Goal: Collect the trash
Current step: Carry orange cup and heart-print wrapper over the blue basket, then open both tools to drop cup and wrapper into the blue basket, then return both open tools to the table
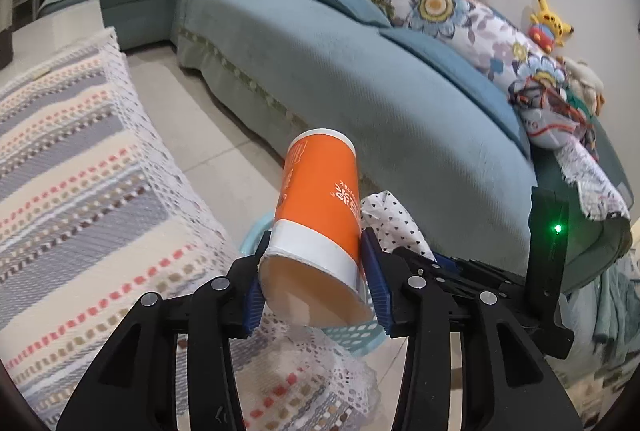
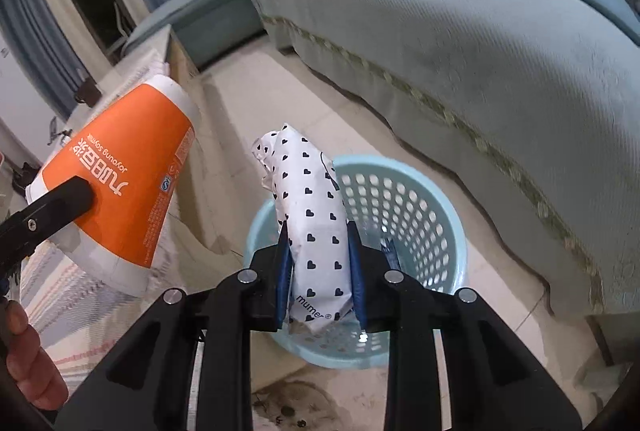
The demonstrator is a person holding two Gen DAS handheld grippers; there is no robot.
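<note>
My left gripper point(image 1: 316, 271) is shut on an orange and white paper cup point(image 1: 316, 207), gripping it near its open mouth, bottom pointing away. The cup also shows in the right wrist view point(image 2: 120, 175), at the left beside the table edge. My right gripper point(image 2: 318, 267) is shut on a white packet with black hearts point(image 2: 312, 215), held directly above a light blue perforated waste basket point(image 2: 404, 199) on the floor. The packet point(image 1: 394, 223) and basket point(image 1: 352, 335) peek out behind the cup in the left wrist view.
A table with a striped lace-edged cloth point(image 1: 76, 191) lies to the left. A long teal sofa point(image 1: 360, 79) with floral cushions and plush toys runs along the right. Pale tiled floor point(image 2: 280, 99) lies between them. A dark floor stain point(image 2: 296, 403) sits below the basket.
</note>
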